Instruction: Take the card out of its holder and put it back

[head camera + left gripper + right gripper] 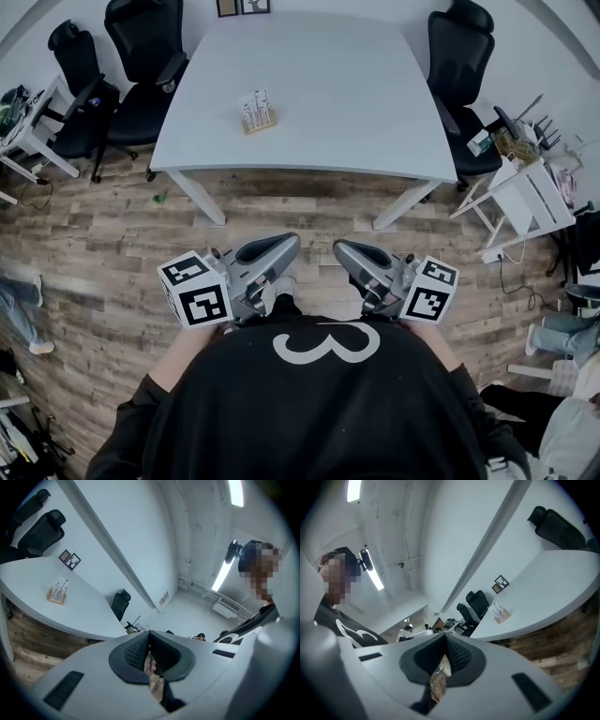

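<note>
A small wooden holder with a white card (pixel 257 112) standing in it sits on the white table (pixel 309 131), left of the middle. It also appears far off in the left gripper view (pixel 58 591) and the right gripper view (pixel 500 613). My left gripper (pixel 281 248) and right gripper (pixel 345 251) are held close to my body over the wood floor, well short of the table. Both are shut, tips together, with nothing between them (pixel 150 639) (pixel 444 641).
Black office chairs stand at the table's far left (pixel 141 66) and right (pixel 459 56). A white cart (pixel 530 192) with clutter is at the right, a white stand (pixel 28 131) at the left. Two small picture frames (pixel 242 7) stand at the table's far edge.
</note>
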